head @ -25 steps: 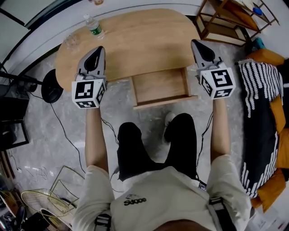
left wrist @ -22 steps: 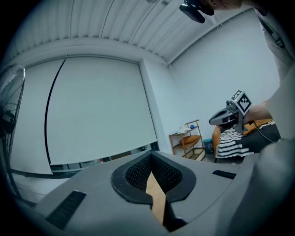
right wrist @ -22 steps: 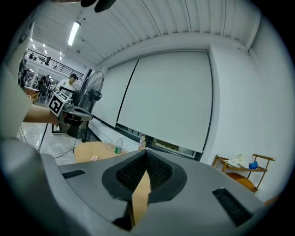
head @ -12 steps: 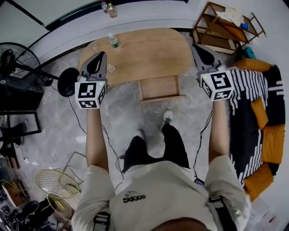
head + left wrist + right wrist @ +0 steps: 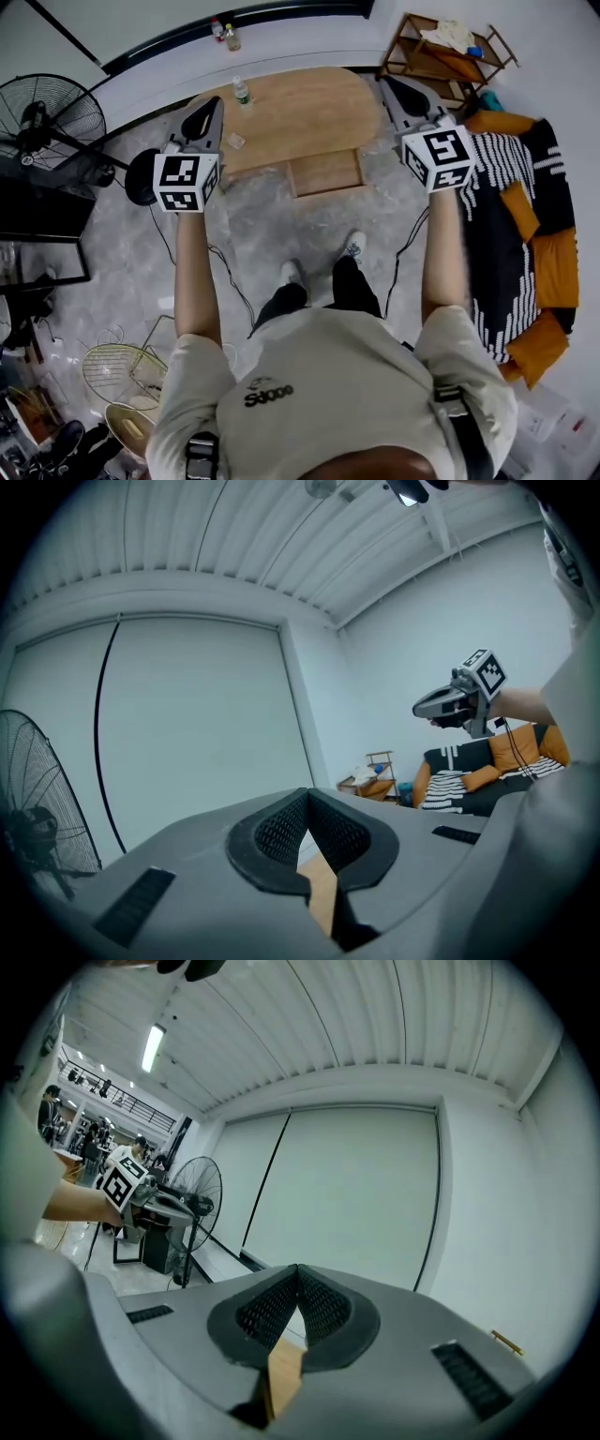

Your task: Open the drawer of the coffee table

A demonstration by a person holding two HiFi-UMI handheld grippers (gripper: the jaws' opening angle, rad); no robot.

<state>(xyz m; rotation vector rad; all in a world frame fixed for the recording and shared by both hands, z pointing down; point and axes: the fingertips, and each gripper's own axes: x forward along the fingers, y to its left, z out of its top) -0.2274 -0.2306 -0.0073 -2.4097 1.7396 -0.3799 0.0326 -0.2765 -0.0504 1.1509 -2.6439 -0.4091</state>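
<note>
The oval wooden coffee table point(image 5: 300, 111) stands on the grey floor far below. Its drawer point(image 5: 324, 172) is pulled out toward me, and its inside looks bare. I hold both grippers high and level, well above the table, touching nothing. My left gripper point(image 5: 212, 101) is shut and empty, over the table's left end. My right gripper point(image 5: 386, 82) is shut and empty, over the table's right end. In the left gripper view the jaws point(image 5: 307, 797) meet, with the right gripper point(image 5: 450, 703) off to the side. In the right gripper view the jaws point(image 5: 297, 1271) also meet.
A water bottle point(image 5: 241, 91) stands on the table's far edge. A black floor fan point(image 5: 52, 117) is at the left, a wooden shelf point(image 5: 441, 52) at the back right, and a striped and orange sofa point(image 5: 511, 216) along the right. Cables and wire baskets point(image 5: 122, 375) lie at the lower left.
Both grippers have risen together, still shut. The person has stood up, so the table and open drawer look smaller and farther below.
</note>
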